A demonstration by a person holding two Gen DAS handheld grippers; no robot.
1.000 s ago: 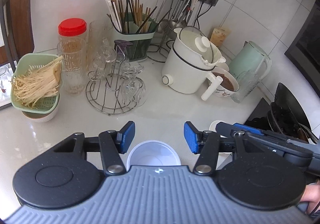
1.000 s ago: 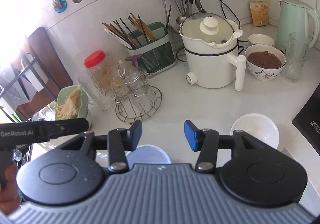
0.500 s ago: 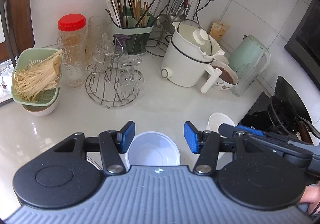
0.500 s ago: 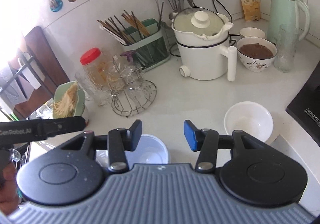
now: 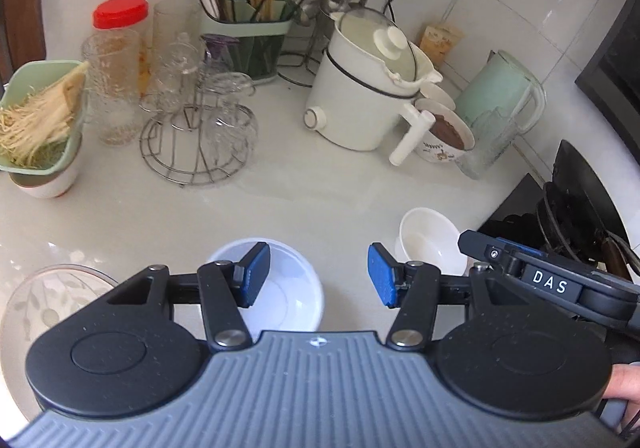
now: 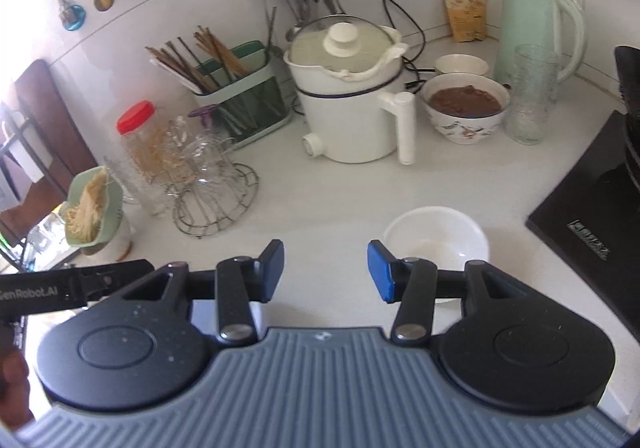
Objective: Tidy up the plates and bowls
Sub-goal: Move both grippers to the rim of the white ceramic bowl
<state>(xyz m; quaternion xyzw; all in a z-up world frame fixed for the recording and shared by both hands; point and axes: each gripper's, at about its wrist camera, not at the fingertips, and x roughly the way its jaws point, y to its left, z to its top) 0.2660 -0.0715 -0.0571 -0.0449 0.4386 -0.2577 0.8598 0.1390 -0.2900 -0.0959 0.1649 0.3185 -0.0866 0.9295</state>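
Left hand-held gripper [image 5: 318, 280] stands part open and empty above a white tub [image 5: 292, 288] on the desk [image 5: 320, 184], right hand-held gripper [image 6: 326, 272] likewise part open and empty, a white bowl [image 6: 436, 236] just beside its right finger, glass plate [image 5: 44, 300] at left.

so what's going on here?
A person holds a gripper in each hand over a kitchen counter. The left gripper hangs open above the plastic bowl; the right gripper hangs open beside the white bowl. Neither grips anything. A glass plate sits left of the plastic bowl. Nothing is stacked yet.
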